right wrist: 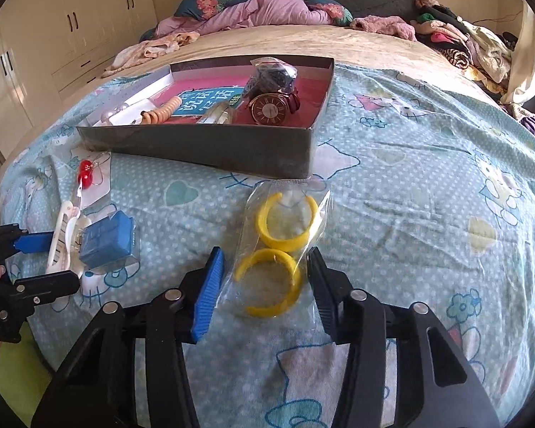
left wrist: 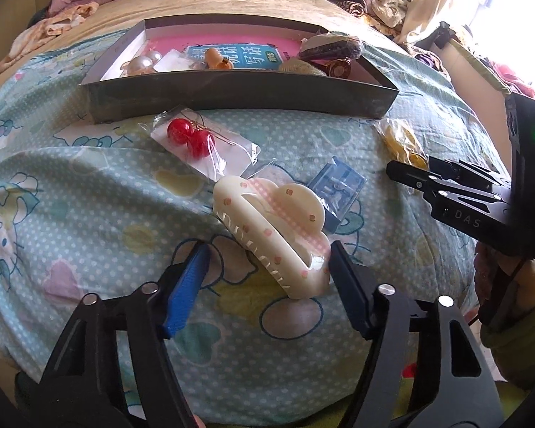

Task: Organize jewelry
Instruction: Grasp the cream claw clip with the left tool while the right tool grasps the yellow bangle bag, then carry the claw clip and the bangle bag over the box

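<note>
1. The left gripper (left wrist: pixel 267 271) is spread wide, its ribbed blue pads on either side of the near end of a cream hair claw (left wrist: pixel 272 228); the right pad sits at the claw's edge, the left pad well apart from it.
2. The claw is glossy plastic, cloud-shaped on top, with a pink gingham stripe, small pink dots and a row of curved teeth. It lies on its side on the sheet (left wrist: pixel 89 192).
3. The right gripper (right wrist: pixel 265 278) is also open, its pads flanking a clear crinkly bag (right wrist: pixel 285 235) that holds two yellow open-ended hoops (right wrist: pixel 272 281), smooth and flat-banded.
4. Just behind the claw lies a small blue translucent box (left wrist: pixel 335 189) with squared corners.
5. Farther back, a clear bag holds two round, shiny red beads (left wrist: pixel 190 137) on thin wire.
6. The tray (left wrist: pixel 238 96) is a shallow cardboard box lid with dull grey walls and a pink lining. Inside it lie pearly beads (left wrist: pixel 144 62), a ribbed orange coil (right wrist: pixel 165 108), a round dark-red watch (right wrist: pixel 267 108) and a bagged dark bundle (right wrist: pixel 274 73).
7. The sheet is soft cotton, pale blue with white dots, hearts and cartoon cats, wrinkled over the bed.
</note>
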A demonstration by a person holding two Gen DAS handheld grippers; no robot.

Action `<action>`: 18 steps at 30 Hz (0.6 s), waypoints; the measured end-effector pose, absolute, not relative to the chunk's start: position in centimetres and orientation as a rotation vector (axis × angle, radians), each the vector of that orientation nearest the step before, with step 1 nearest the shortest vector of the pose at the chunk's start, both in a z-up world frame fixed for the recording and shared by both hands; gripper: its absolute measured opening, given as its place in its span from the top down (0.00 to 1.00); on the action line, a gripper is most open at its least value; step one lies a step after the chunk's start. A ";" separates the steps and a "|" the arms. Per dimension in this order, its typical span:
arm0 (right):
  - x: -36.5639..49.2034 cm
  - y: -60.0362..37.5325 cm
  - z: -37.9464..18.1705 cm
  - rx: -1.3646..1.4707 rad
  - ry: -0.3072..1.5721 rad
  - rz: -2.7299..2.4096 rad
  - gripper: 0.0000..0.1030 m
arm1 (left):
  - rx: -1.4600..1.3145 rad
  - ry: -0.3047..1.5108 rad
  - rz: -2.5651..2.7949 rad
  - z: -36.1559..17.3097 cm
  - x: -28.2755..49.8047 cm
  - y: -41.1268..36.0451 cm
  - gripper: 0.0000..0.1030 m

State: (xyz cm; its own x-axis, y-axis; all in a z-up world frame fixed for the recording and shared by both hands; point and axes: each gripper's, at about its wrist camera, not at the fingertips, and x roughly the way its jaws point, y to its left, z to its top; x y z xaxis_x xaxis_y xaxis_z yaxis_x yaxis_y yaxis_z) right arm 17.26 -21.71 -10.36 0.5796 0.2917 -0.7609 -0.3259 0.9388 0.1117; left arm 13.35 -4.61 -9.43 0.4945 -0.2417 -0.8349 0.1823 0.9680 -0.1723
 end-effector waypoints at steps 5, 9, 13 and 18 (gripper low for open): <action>17.0 -22.0 -9.9 -0.025 0.863 0.372 0.61 | -0.073 1.011 -0.279 -9.4 13.4 -4.6 0.68; 16.5 -22.0 -8.9 -0.020 0.839 0.388 0.62 | -0.098 1.001 -0.285 -8.9 13.2 -4.0 0.73; 15.9 -21.8 -7.5 -0.016 0.814 0.405 0.62 | -0.106 0.974 -0.292 -8.0 12.5 -3.7 0.76; 15.3 -21.4 -5.9 -0.014 0.780 0.430 0.62 | -0.117 0.937 -0.285 -6.6 11.9 -2.8 0.77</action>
State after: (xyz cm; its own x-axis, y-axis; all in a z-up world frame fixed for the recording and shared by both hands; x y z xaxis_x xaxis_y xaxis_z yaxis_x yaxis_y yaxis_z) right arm 15.32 -21.35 -5.91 0.6291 0.3699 -0.6837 -0.3801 0.9136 0.1446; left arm 11.91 -2.78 -6.64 0.5581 -0.2917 -0.7768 0.1903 0.9562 -0.2223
